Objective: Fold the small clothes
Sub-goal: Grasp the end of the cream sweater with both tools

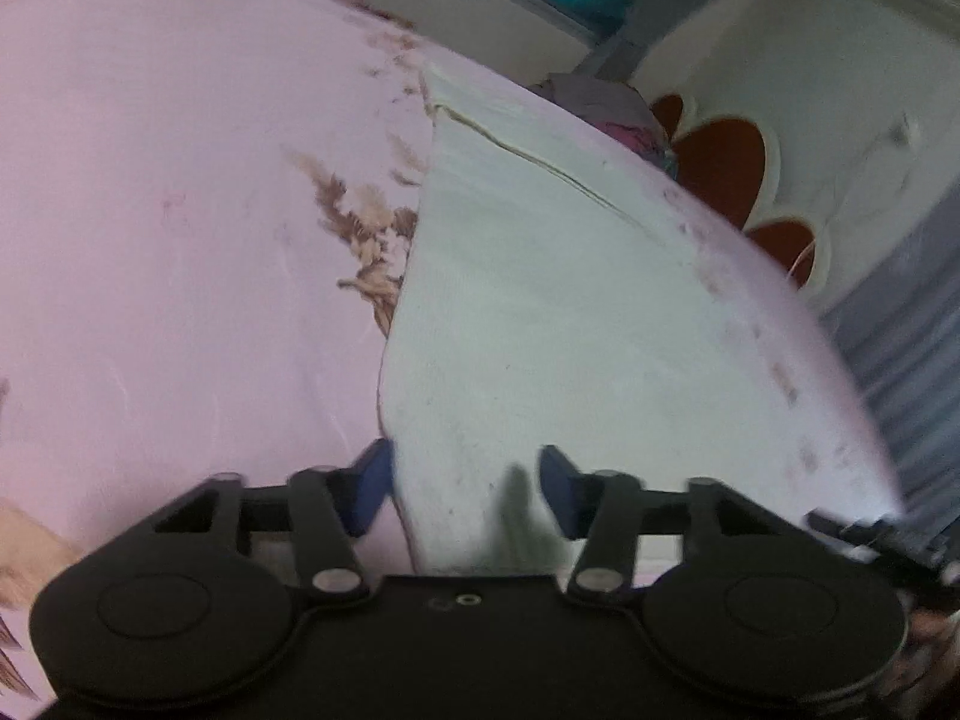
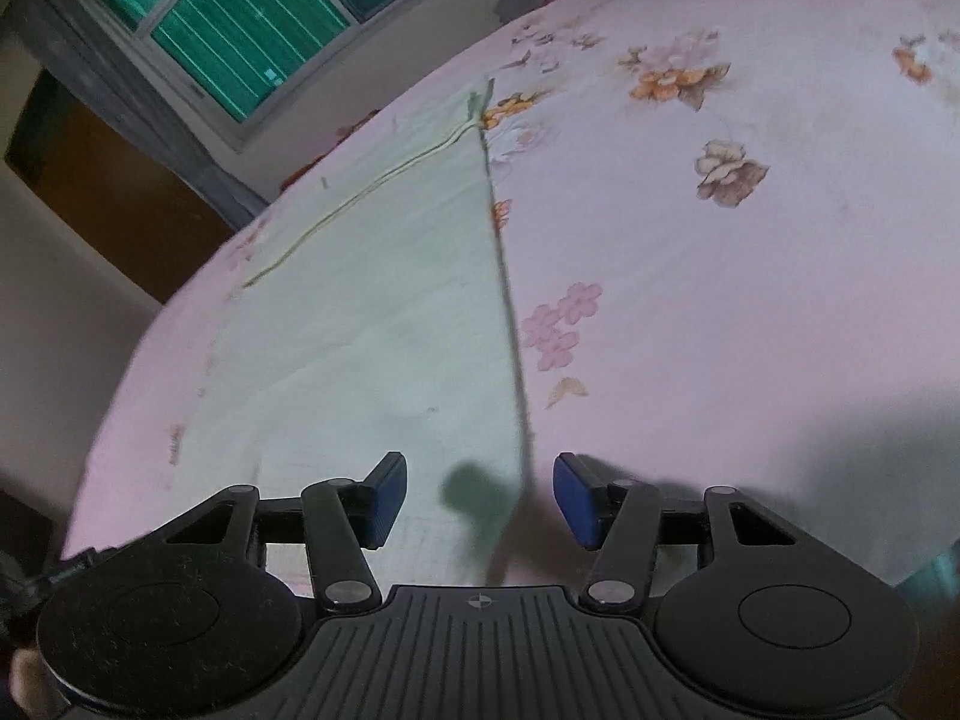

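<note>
A pale mint-green cloth garment (image 1: 540, 312) lies flat on the pink flower-printed bedsheet (image 1: 180, 180), near the bed's edge. The left gripper (image 1: 465, 489) hovers over its near left edge, blue pads parted – nothing pinched between them. The right gripper (image 2: 480, 501) hangs over the near right edge – its blue pads (image 2: 387, 498) also stand apart, gripping nothing.

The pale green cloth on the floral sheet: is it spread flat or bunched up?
Spread flat. The pale green cloth lies smooth on the floral sheet, with straight edges.
</note>
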The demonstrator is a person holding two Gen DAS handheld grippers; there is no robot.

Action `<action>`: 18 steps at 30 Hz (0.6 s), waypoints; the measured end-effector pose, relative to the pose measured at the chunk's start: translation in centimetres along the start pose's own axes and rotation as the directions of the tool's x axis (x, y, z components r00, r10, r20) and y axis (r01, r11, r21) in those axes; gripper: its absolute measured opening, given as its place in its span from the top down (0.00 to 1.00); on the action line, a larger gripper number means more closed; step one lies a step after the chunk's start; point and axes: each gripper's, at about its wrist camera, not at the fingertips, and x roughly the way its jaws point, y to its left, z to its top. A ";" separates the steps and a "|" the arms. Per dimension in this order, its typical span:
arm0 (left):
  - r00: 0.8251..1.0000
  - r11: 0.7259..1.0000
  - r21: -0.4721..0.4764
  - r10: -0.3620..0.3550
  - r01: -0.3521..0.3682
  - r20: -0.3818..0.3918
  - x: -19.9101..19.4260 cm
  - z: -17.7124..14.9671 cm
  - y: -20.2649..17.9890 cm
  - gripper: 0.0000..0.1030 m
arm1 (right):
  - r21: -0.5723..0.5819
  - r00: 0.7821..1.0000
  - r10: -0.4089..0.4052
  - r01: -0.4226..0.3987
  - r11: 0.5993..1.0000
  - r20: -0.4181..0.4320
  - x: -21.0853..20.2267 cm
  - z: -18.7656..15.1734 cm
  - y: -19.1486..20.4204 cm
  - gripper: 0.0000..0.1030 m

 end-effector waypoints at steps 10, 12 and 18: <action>0.997 0.994 -0.075 -0.078 0.078 -0.005 1.6 0.2 0.6 0.61 | 0.121 0.994 0.108 -0.104 0.987 -0.019 1.8 1.3 -1.8 0.62; 0.998 0.995 -0.084 -0.062 0.061 -0.001 1.5 -0.1 0.6 0.65 | 0.137 0.990 0.140 -0.134 0.982 -0.033 1.5 0.6 -2.0 0.62; 0.998 0.995 -0.076 -0.057 0.057 0.004 1.9 0.0 0.5 0.72 | 0.145 0.979 0.196 -0.186 0.972 -0.059 1.7 0.0 -2.2 0.80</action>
